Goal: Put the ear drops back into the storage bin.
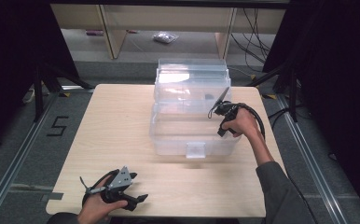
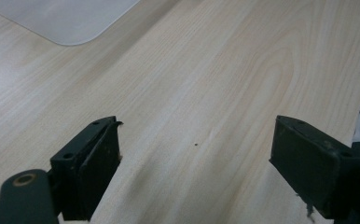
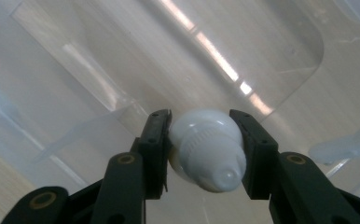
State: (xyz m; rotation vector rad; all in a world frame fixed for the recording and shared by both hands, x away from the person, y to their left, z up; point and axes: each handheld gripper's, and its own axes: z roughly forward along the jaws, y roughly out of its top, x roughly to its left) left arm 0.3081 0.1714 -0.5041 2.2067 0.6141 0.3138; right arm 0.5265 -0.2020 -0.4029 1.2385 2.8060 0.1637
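A clear plastic storage box [image 1: 192,133] stands mid-table with its lid tipped up at the back. My right gripper [image 1: 221,111] hangs over the box's right side, pointing down into it. In the right gripper view the gripper [image 3: 201,140] is shut on a white plastic bottle [image 3: 206,149], with the box's clear floor [image 3: 243,60] below. My left gripper [image 1: 138,199] rests near the table's front edge, lying level. In the left gripper view its jaws [image 2: 194,158] stand wide open over bare wood with nothing between them.
The light wooden table [image 1: 117,135] has free room left of the box and along the front. A corner of a clear sheet [image 2: 66,18] shows at the top of the left gripper view. Dark stands and cables flank the table; shelving stands behind.
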